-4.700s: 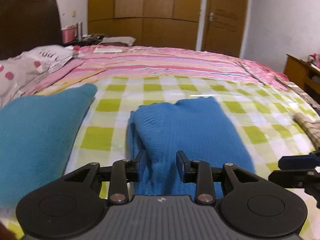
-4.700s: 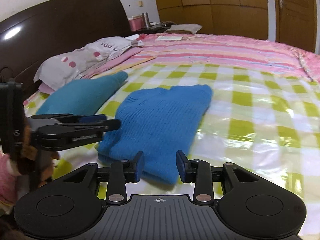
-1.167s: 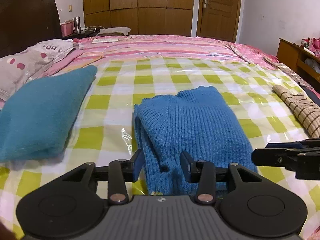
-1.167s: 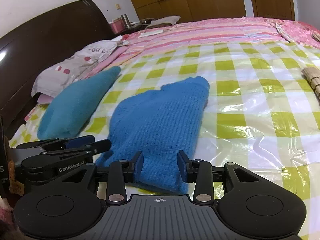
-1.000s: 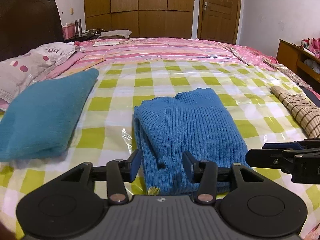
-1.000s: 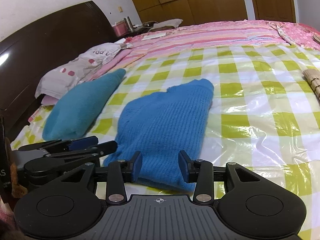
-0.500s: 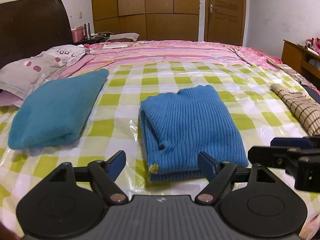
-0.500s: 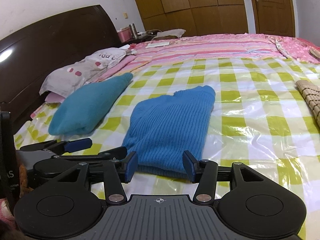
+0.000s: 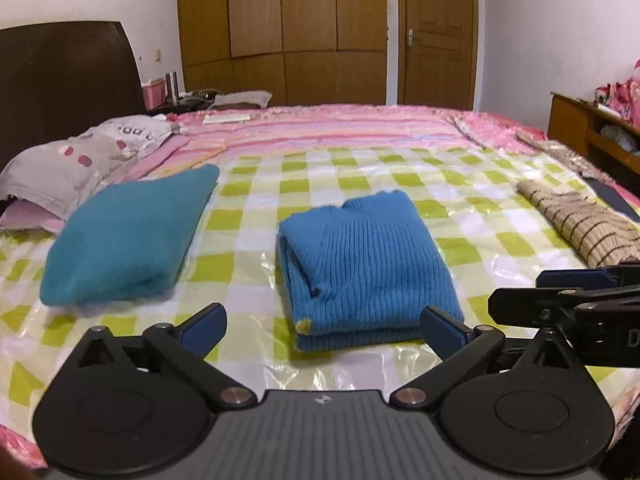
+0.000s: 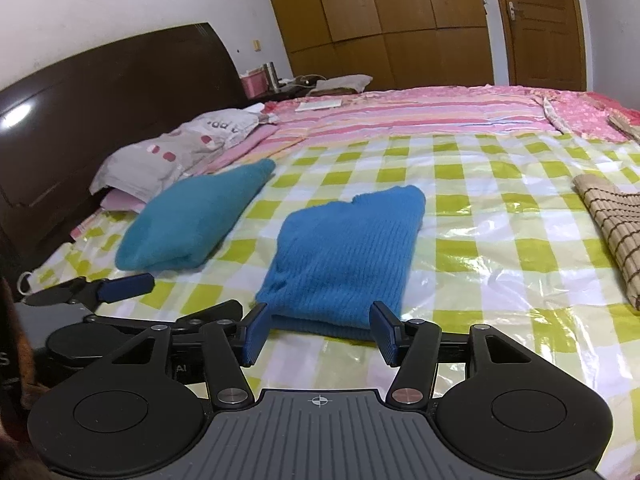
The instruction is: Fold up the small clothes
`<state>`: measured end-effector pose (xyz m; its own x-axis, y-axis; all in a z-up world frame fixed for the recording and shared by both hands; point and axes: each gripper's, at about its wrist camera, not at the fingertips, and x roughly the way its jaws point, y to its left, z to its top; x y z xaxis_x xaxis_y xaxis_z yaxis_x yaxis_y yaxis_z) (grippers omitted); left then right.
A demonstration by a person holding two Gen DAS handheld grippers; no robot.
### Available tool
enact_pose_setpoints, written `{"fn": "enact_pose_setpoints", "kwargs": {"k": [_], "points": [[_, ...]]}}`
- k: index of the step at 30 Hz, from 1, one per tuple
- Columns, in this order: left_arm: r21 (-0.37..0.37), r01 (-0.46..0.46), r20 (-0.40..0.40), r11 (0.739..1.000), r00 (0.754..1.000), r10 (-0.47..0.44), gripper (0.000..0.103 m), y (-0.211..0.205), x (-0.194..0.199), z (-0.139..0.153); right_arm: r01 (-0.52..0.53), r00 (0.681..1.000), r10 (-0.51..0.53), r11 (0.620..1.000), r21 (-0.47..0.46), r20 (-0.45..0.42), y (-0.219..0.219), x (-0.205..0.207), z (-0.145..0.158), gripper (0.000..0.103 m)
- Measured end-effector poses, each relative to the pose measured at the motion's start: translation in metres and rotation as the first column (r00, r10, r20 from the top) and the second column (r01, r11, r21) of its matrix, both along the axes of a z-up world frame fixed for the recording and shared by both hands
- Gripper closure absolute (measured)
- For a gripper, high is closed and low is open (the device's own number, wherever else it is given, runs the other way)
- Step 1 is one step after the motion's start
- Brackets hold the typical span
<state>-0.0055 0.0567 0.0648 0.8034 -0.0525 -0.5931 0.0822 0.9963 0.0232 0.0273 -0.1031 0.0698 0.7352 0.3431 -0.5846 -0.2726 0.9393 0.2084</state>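
Observation:
A blue knit sweater (image 9: 364,264) lies folded into a neat rectangle on the checked plastic sheet (image 9: 248,248) of the bed; it also shows in the right wrist view (image 10: 348,256). My left gripper (image 9: 324,326) is open and empty, held just short of the sweater's near edge. My right gripper (image 10: 322,332) is open and empty, also just short of that edge. Neither gripper touches the sweater. The right gripper's fingers (image 9: 560,296) show at the right of the left wrist view, and a left finger (image 10: 120,286) shows at the left of the right wrist view.
A folded teal garment (image 9: 128,240) lies left of the sweater. A brown striped folded garment (image 9: 580,224) lies to the right. Pillows (image 9: 68,164) and a dark headboard (image 10: 100,108) are at the far left. A wooden cabinet (image 9: 592,132) stands at the right.
Both grippers have let go of the sweater, opened wide and pulled back and up from it. The sweater stays folded on the sheet.

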Motion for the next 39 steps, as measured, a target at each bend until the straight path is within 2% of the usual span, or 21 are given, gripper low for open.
{"fn": "enact_pose_setpoints", "kwargs": {"k": [4,11,15,39], "points": [[0.034,-0.025,-0.049,0.999,0.998,0.026,0.000,-0.003,0.006,-0.011,0.035,0.999,-0.035,0.999,-0.015,-0.024,-0.005,0.002,-0.012,0.048],[0.021,-0.039,-0.075,0.999,0.996,0.040,0.000,-0.005,0.007,-0.023,0.060,0.996,-0.064,0.996,-0.062,-0.056,-0.008,0.002,-0.032,0.048],[0.036,-0.025,-0.080,0.999,0.996,0.028,0.000,-0.010,0.004,-0.026,0.077,0.994,-0.081,0.995,-0.058,-0.073,-0.011,0.004,-0.040,0.048],[0.036,-0.029,-0.094,0.999,0.995,0.032,0.000,-0.015,0.002,-0.028,0.098,0.992,-0.102,0.993,-0.059,-0.073,-0.016,0.005,-0.044,0.048]]}}
